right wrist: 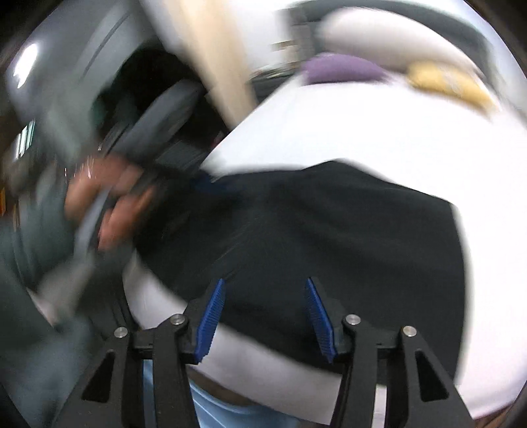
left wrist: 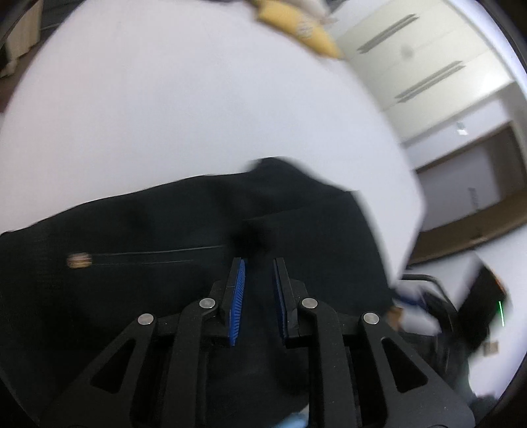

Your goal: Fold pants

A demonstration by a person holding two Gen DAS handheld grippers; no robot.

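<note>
The black pants (left wrist: 197, 230) lie on a white table (left wrist: 164, 115), with a small tan label (left wrist: 78, 260) and a thin seam line showing. My left gripper (left wrist: 258, 261) hovers over the pants with its blue-padded jaws a little apart and nothing between them. In the right wrist view the pants (right wrist: 346, 237) spread across the white table (right wrist: 378, 131). My right gripper (right wrist: 265, 281) is wide open just above the pants' near edge. The left gripper held in a hand (right wrist: 108, 204) shows blurred at the left, at the pants' far end.
A yellow garment (left wrist: 296, 23) lies at the table's far edge; it also shows in the right wrist view (right wrist: 451, 85) next to a purple one (right wrist: 342, 67). White cabinets (left wrist: 428, 59) stand beyond the table. A wooden post (right wrist: 217, 56) rises behind the table's left corner.
</note>
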